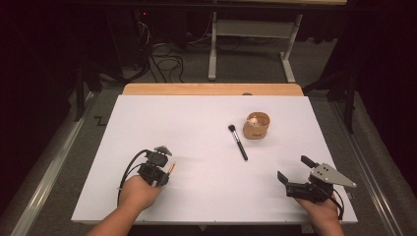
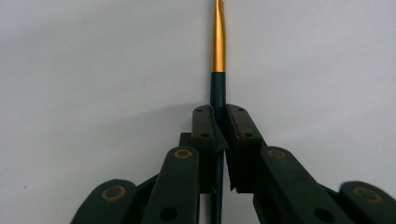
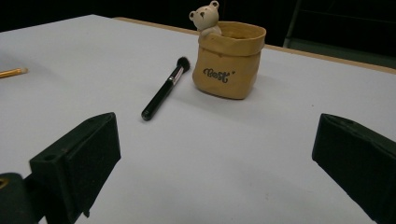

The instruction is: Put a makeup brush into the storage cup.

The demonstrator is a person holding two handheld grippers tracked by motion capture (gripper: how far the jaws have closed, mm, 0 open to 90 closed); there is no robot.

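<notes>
The brush [image 2: 218, 70] is slim, with a dark handle and a long gold ferrule tapering toward its far end. It lies flat on the white table [image 1: 196, 128] near the front left, clamped at the handle.

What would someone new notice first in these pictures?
The tan bag-shaped holder with a little bear stands toward the white table's far right, a black makeup brush lying beside it. Near the front left, the left claw grips a slim dark-and-gold brush handle.

Black jaws with brass rivets, black cables, one grey three-cornered plate [image 1: 330, 174].
</notes>
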